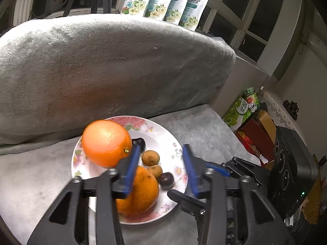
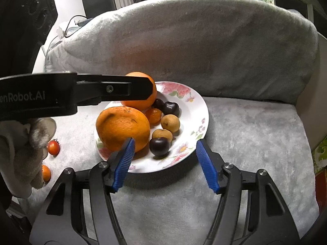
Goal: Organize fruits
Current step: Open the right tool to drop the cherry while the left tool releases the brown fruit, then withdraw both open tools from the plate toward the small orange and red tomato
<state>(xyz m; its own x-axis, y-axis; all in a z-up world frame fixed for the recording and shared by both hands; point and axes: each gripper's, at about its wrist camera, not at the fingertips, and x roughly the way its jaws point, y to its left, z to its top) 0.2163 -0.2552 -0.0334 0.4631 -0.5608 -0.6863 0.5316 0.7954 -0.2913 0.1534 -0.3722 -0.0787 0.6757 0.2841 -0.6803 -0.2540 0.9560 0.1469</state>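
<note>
Right wrist view: left gripper (image 2: 143, 89) hides part of the far round orange (image 2: 143, 102) on the white floral plate (image 2: 196, 110); both grippers' jaws stand apart, empty; right gripper (image 2: 164, 155).

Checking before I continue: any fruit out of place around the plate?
Yes. A cherry tomato and a small orange fruit lie on the grey cover left of the floral plate, beside the gloved hand, not with the rest.
</note>
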